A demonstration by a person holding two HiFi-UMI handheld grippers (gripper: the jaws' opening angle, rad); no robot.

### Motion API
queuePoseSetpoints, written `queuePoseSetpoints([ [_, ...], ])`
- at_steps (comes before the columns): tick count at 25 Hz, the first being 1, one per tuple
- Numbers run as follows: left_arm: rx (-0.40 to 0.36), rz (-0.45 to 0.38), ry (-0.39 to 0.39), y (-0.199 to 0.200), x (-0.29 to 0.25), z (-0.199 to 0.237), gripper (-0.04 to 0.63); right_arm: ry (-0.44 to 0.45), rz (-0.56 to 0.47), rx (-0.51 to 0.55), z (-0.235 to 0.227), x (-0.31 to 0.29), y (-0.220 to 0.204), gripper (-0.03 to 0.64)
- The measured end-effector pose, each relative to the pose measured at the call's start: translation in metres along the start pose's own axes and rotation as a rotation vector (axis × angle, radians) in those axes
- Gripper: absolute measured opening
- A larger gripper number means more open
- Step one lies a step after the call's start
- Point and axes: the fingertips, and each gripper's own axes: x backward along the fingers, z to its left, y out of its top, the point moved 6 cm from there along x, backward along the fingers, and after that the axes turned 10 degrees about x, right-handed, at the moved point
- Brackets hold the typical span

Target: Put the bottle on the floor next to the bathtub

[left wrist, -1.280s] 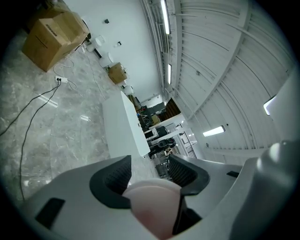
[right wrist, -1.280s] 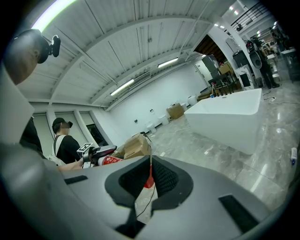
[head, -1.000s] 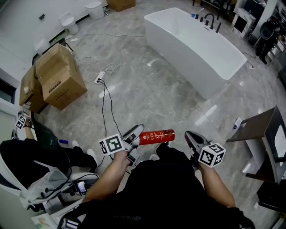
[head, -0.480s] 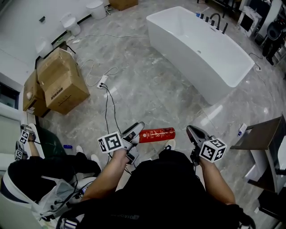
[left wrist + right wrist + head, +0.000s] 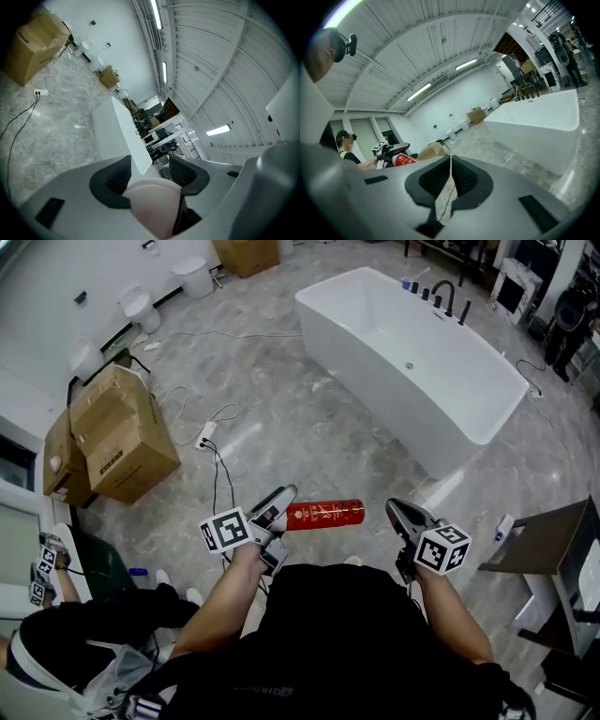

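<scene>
In the head view my left gripper [image 5: 275,509] is shut on the base end of a red bottle [image 5: 324,514], which lies level and points right, above the grey marble floor. In the left gripper view the bottle's pale rounded end [image 5: 152,208] fills the gap between the left gripper's [image 5: 150,172] dark pads. The right gripper [image 5: 404,517] hangs to the right of the bottle, shut and holding nothing; its pads [image 5: 464,176] nearly meet. The white bathtub [image 5: 412,362] stands ahead on the floor, well beyond both grippers. From the right gripper view the bottle [image 5: 406,160] shows at the left.
Cardboard boxes [image 5: 122,432] stand at the left, with a power strip [image 5: 203,439] and black cables trailing toward me. A seated person [image 5: 84,634] is at lower left. A dark table [image 5: 553,521] stands at the right, a small white bottle [image 5: 500,526] on the floor beside it.
I have moved a little forward across the floor; the seated person has slid toward the lower left corner. The bottle stays level in the left gripper. The right gripper keeps its place beside it.
</scene>
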Motion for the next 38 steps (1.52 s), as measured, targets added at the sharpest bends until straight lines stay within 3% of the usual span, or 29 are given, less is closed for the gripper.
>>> queuePoseSetpoints([
  [3,0.030,-0.013,-0.015,0.008,-0.017,0.003,0.267,-0.014,-0.001,-0.003,-0.014,-0.008,0.006,0.038],
  [8,0.104,0.014,0.031,0.011,-0.027,0.021,0.267,-0.024,0.023,-0.039,-0.022,-0.018,0.002,0.038],
  [15,0.099,0.087,0.065,0.037,-0.058,0.042,0.267,-0.067,0.037,-0.066,-0.044,-0.043,0.011,0.038],
  [29,0.010,0.211,-0.067,0.208,-0.199,0.045,0.267,-0.209,0.004,-0.056,-0.098,-0.164,0.095,0.038],
  [38,0.021,0.255,-0.049,0.280,-0.239,0.079,0.267,-0.292,-0.022,-0.091,-0.116,-0.223,0.120,0.038],
])
